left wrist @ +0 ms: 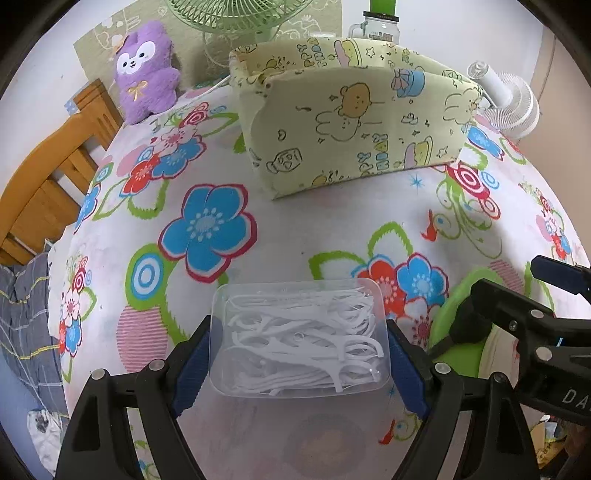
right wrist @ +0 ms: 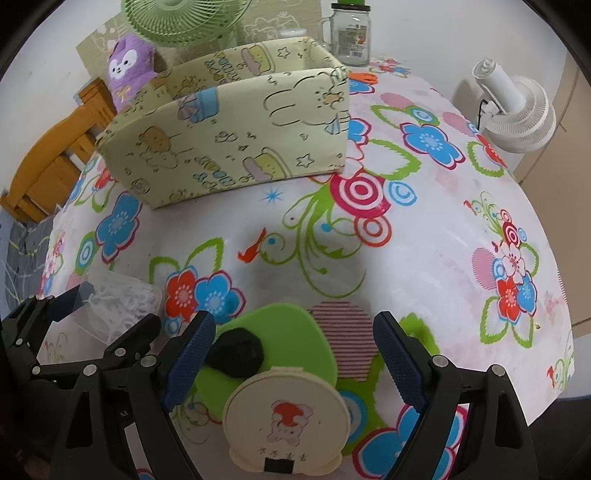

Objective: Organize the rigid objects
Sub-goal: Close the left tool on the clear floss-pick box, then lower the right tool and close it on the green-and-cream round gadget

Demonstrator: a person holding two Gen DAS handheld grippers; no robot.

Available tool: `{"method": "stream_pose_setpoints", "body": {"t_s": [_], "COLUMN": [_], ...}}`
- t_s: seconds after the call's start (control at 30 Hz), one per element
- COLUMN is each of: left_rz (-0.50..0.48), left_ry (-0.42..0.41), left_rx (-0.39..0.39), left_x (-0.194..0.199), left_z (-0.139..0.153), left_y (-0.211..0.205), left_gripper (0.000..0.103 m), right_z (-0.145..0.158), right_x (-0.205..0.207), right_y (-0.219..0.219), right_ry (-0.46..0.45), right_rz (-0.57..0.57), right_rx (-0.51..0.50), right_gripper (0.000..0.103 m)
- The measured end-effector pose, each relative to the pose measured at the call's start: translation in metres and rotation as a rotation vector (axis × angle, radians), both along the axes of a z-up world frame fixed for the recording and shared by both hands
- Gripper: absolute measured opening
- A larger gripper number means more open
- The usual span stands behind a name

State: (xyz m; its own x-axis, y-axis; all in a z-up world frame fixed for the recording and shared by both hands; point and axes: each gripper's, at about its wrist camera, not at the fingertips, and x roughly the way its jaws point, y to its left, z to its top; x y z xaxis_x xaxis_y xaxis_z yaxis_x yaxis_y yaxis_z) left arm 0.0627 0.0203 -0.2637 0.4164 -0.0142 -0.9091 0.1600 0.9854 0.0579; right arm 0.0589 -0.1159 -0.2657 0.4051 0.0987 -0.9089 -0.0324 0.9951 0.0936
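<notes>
A clear plastic box of white floss picks (left wrist: pixel 301 338) sits between the fingers of my left gripper (left wrist: pixel 297 365), whose blue pads touch both its sides; it also shows in the right wrist view (right wrist: pixel 118 302). My right gripper (right wrist: pixel 291 354) is open around a round cream case with a cartoon bear (right wrist: pixel 286 424), which lies on a green paddle-shaped item (right wrist: pixel 291 332) beside a black knob (right wrist: pixel 236 354). A pale yellow fabric storage box with cartoon prints (left wrist: pixel 351 114) stands open at the back of the table (right wrist: pixel 229 125).
A floral tablecloth (left wrist: pixel 332 229) covers the table. A purple plush toy (left wrist: pixel 146 70), a green fan (left wrist: pixel 236 14) and a glass jar (right wrist: pixel 349 35) stand behind the box. A white fan (right wrist: pixel 517 110) is at the right. A wooden chair (left wrist: pixel 48 184) is at the left.
</notes>
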Motion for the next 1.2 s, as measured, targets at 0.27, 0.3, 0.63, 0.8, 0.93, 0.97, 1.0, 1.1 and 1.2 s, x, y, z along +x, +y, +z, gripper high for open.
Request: {"method": "stream_pose_setpoints", "body": {"t_s": [0.27, 0.3, 0.63, 0.8, 0.93, 0.97, 1.0, 1.1, 1.2], "left_rz": [0.013, 0.015, 0.006, -0.025, -0.02, -0.016, -0.011, -0.005, -0.004], "left_ry": [0.014, 0.013, 0.006, -0.004, -0.009, -0.006, -0.003, 0.002, 0.004], "left_rx": [-0.002, -0.003, 0.006, 0.033, 0.036, 0.029, 0.023, 0.013, 0.008], "left_x": [-0.01, -0.011, -0.016, -0.019, -0.019, -0.018, -0.018, -0.016, -0.013], "left_z": [-0.003, -0.003, -0.003, -0.003, -0.003, -0.003, -0.003, -0.004, -0.005], "left_y": [0.008, 0.009, 0.007, 0.005, 0.002, 0.002, 0.002, 0.001, 0.0], "left_gripper": [0.087, 0.087, 0.087, 0.087, 0.087, 0.087, 0.087, 0.087, 0.088], "right_z": [-0.004, -0.003, -0.002, -0.006, -0.008, -0.008, -0.008, -0.007, -0.006], "right_x": [-0.007, -0.008, -0.012, -0.013, -0.011, -0.009, -0.009, -0.008, -0.008], "right_y": [0.01, 0.011, 0.017, 0.022, 0.023, 0.024, 0.024, 0.027, 0.028], "right_ry": [0.02, 0.021, 0.015, 0.025, 0.023, 0.018, 0.014, 0.003, -0.005], "right_rz": [0.032, 0.037, 0.088, 0.114, 0.104, 0.104, 0.105, 0.116, 0.117], "right_rx": [-0.006, -0.007, -0.028, -0.024, -0.034, -0.044, -0.049, -0.054, -0.044], "right_gripper": [0.08, 0.08, 0.079, 0.078, 0.076, 0.073, 0.071, 0.059, 0.045]}}
